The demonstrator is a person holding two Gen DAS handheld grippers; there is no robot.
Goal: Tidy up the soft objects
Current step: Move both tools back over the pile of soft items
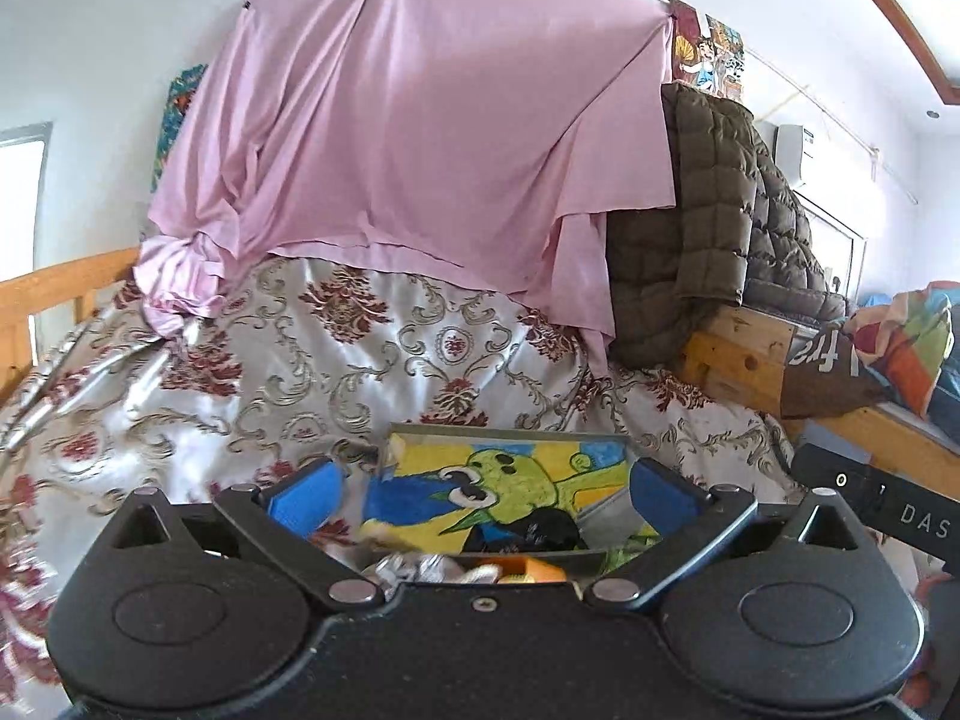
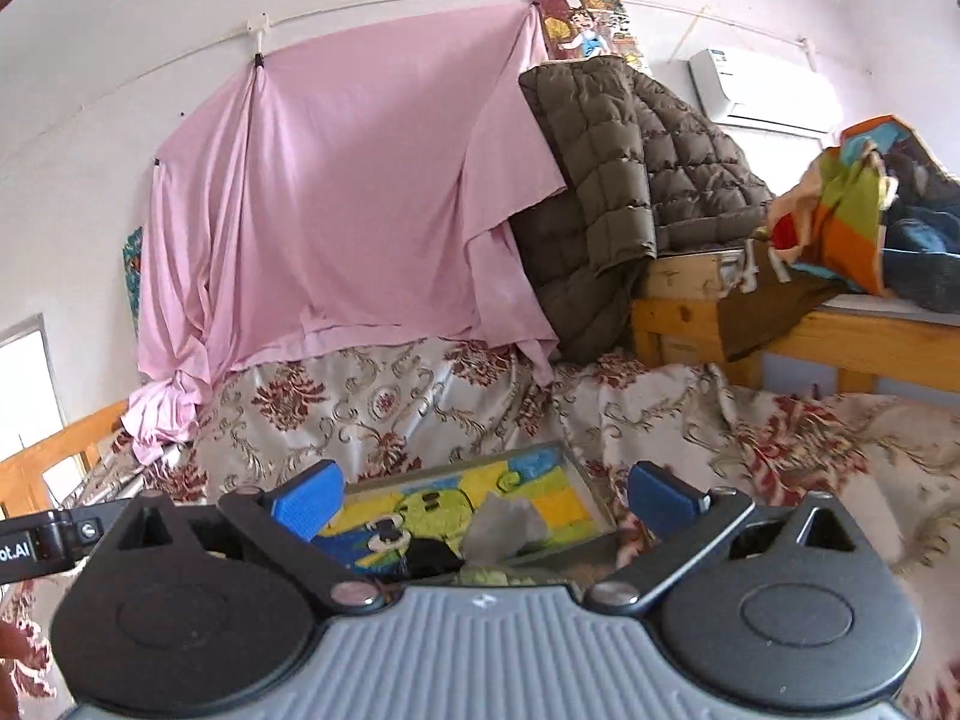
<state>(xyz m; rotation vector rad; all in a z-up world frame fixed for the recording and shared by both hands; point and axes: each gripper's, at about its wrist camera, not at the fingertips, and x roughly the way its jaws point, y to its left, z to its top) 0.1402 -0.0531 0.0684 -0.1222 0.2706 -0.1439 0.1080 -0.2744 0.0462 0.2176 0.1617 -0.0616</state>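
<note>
A shallow tray with a painted yellow, green and blue cartoon bottom (image 1: 510, 480) lies on the floral bedspread (image 1: 336, 372). Small soft items, white, orange and black (image 1: 528, 531), sit at its near edge, partly hidden by my left gripper's body. My left gripper (image 1: 483, 495) is open and empty, fingers astride the tray. In the right wrist view the same tray (image 2: 558, 504) holds a crumpled grey cloth (image 2: 504, 525) and a black item (image 2: 429, 558). My right gripper (image 2: 483, 498) is open and empty just above it.
A pink sheet (image 1: 408, 120) hangs on the wall behind the bed. A brown quilted jacket (image 2: 624, 180) drapes over a wooden shelf (image 2: 678, 312). A colourful cloth (image 2: 840, 204) and blue garments lie on the shelf at right. The right gripper's body (image 1: 888, 498) shows beside the left one.
</note>
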